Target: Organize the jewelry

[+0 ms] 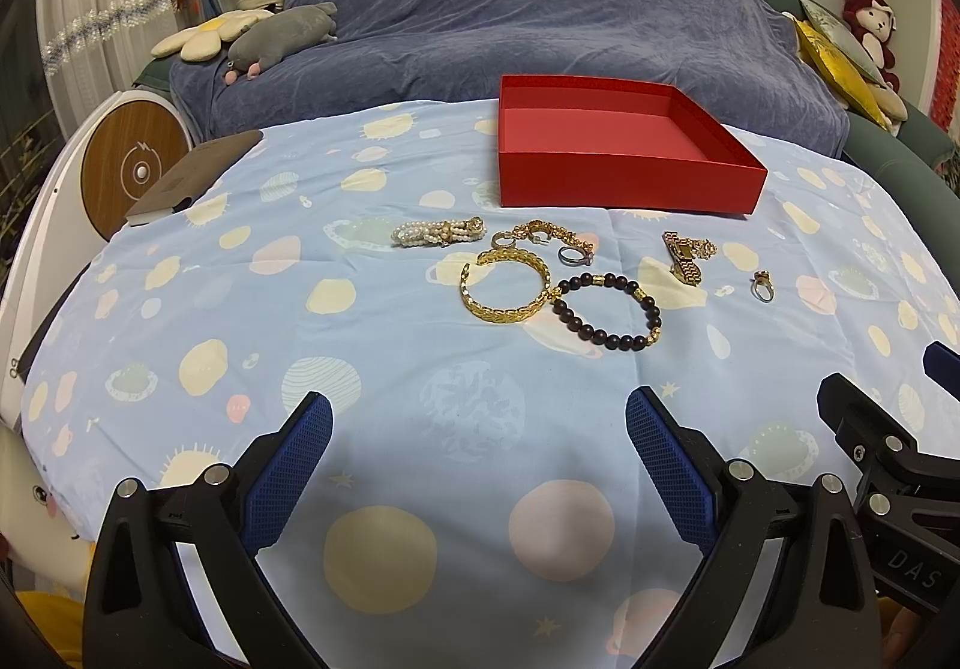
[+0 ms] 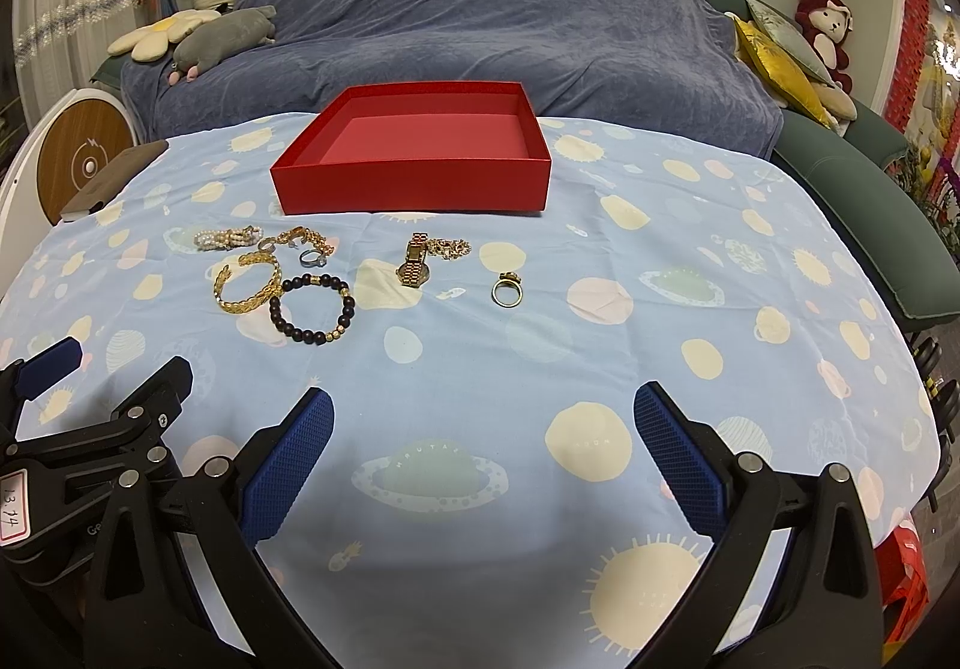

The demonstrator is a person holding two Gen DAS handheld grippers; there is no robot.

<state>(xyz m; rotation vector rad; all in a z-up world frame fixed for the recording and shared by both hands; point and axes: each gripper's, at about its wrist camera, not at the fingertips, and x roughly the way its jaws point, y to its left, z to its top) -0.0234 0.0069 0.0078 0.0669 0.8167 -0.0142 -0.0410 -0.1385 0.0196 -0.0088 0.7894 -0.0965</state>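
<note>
- Left wrist view: the left claw (image 1: pixel 479 432) hangs low over the desk (image 1: pixel 420 429), blue pads spread wide, nothing between them.
- Right beside it at the frame's edge sits the right claw's black body, with the letters "DAS" readable on it.
- Right wrist view: the right claw (image 2: pixel 483 426) is just as wide apart and empty, hovering over the planet-print cloth.
- A white tag on the left claw's body, seen from here, reads "13.14" in handwriting.
- Faint lettering shows on the printed planets of the cloth, too small to make out surely.
- Jewelry lies in a loose row ahead of both claws: pearl bracelet (image 1: pixel 437 233), gold chain pieces (image 1: pixel 543 234), silver ring (image 1: pixel 576 255), gold cuff bangle (image 1: pixel 506 287), and the dark bead bracelet (image 1: pixel 607 311) touching the bangle's rim.
- Off to the right, a gold watch (image 2: pixel 414 264) with a gold chain (image 2: pixel 451 248) bunched against it, then a gold ring (image 2: pixel 507 290) on its own, apart.
- Behind them all, the red box (image 2: pixel 414 183) sits open and holds nothing.
- A brown notebook (image 1: pixel 195 174) lies at the desk's far left corner.
</note>
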